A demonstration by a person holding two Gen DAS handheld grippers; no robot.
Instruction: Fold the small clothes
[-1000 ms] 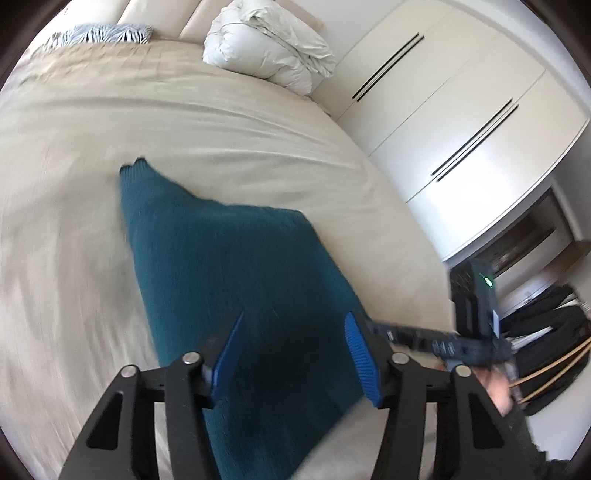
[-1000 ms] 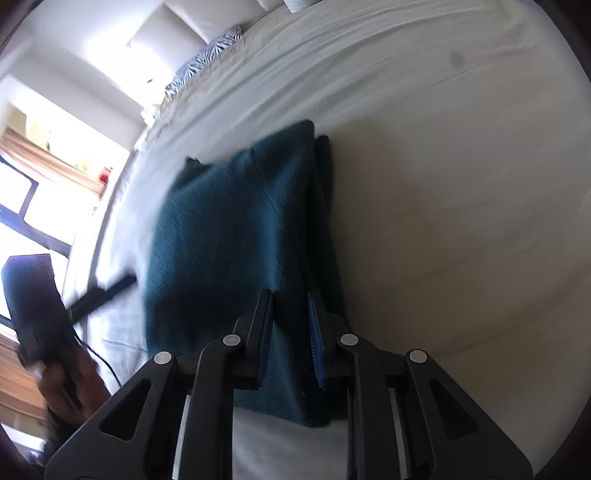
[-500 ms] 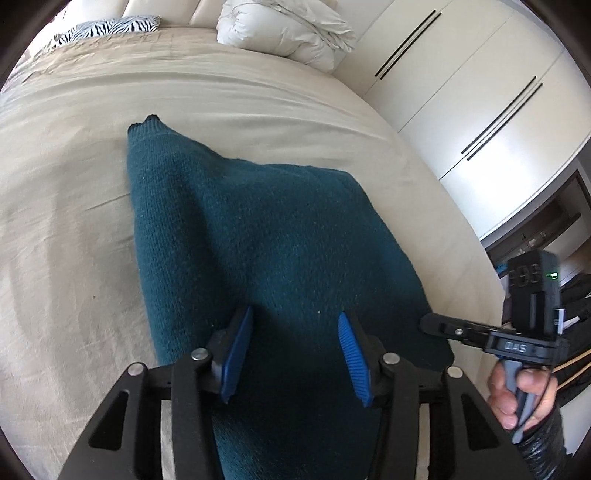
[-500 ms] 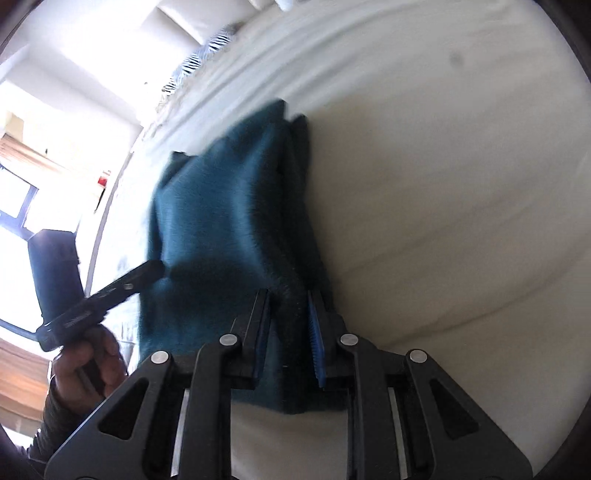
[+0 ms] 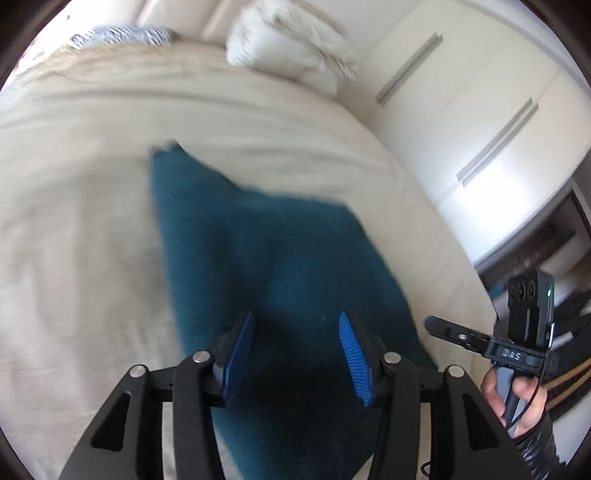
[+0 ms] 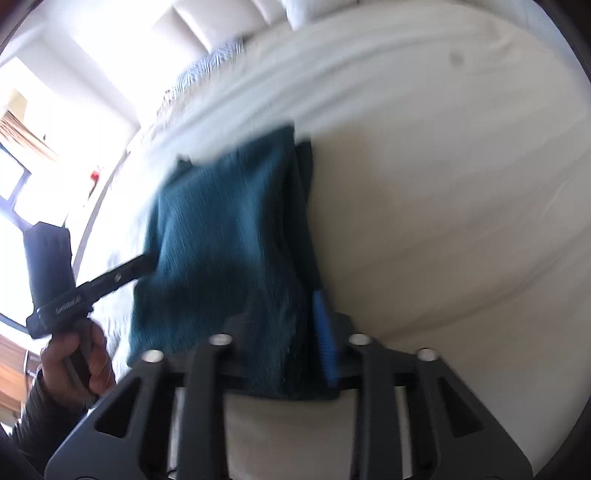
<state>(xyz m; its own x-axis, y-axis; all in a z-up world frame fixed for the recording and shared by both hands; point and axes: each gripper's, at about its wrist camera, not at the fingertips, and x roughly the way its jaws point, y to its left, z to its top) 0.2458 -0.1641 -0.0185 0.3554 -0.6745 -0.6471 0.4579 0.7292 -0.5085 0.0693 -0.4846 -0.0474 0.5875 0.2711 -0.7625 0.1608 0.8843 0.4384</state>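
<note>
Where the teal sweater point(image 5: 280, 280) lies folded on the bed point(image 5: 74, 229), its long axis runs away from the left gripper point(image 5: 297, 354), ending in a pointed far corner ahead and to the left of the jaws. The left jaws stand open above the near half of the sweater, cloth visible below them, neither pad pressing on it. The right gripper point(image 6: 284, 332) sits at the sweater's near right edge; its jaws have just been opening, and the stacked folded edge lies between them, no longer pinched. From the right jaws, the sweater extends straight ahead, bare bed to the right. A white duvet point(image 5: 291, 51) and a striped pillow point(image 5: 122, 33) lie far ahead of the left jaws, wardrobe doors point(image 5: 480, 122) to their right. Nothing stands between the jaws and the sweater.
</note>
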